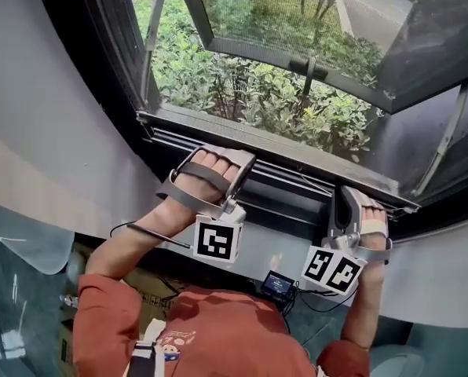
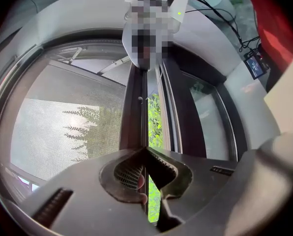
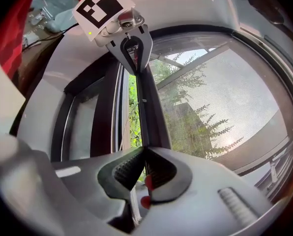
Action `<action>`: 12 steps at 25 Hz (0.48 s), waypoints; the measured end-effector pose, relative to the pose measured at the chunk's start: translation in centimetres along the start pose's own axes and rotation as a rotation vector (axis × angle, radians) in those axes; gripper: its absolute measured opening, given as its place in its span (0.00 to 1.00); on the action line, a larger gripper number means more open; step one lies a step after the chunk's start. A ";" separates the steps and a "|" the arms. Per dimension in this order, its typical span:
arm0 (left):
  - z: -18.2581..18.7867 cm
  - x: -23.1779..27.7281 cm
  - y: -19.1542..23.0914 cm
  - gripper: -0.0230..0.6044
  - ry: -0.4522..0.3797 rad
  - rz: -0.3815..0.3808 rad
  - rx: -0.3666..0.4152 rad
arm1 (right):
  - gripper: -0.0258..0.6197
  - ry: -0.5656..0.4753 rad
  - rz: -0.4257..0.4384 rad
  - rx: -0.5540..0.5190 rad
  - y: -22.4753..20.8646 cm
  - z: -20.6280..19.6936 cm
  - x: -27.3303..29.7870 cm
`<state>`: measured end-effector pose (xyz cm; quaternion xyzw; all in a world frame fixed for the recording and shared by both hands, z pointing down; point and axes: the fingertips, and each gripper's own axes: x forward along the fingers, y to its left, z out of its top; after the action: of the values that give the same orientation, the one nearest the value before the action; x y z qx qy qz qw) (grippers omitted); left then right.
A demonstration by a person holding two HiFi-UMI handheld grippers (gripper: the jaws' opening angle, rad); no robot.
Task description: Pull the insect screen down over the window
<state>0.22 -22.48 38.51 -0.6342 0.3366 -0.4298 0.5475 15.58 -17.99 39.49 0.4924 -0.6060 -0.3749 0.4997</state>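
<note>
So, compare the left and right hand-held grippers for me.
The left hand-held gripper sees the mesh left of the screen bar; the right hand-held gripper sees it to the right. In the head view the left marker cube shows one face, the right marker cube two. Both are shut on the bar.

Between the bar (image 2: 135,107) and the lower frame (image 2: 186,112) only a thin green slit (image 2: 154,117) is open, too narrow for a gripper. The mesh (image 2: 63,127) closes everything on the bar's other side. The left gripper (image 2: 145,154) and right gripper (image 3: 145,154) clamp the bar well apart, with bare bar between them. In the head view the sill (image 1: 281,250) runs just under both, and cables (image 1: 320,297) and a small device (image 1: 278,284) crowd the lower middle.
</note>
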 end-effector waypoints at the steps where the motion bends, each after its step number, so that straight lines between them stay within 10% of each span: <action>1: 0.0 0.0 -0.3 0.07 0.002 -0.002 -0.003 | 0.09 -0.001 0.006 0.004 0.3 0.0 0.1; 12: -0.1 0.4 -2.7 0.07 0.007 -0.072 0.020 | 0.09 0.006 0.088 0.047 2.5 -0.6 0.5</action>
<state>0.17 -22.40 41.21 -0.6389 0.3111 -0.4546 0.5370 15.63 -17.86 42.16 0.4777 -0.6343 -0.3369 0.5060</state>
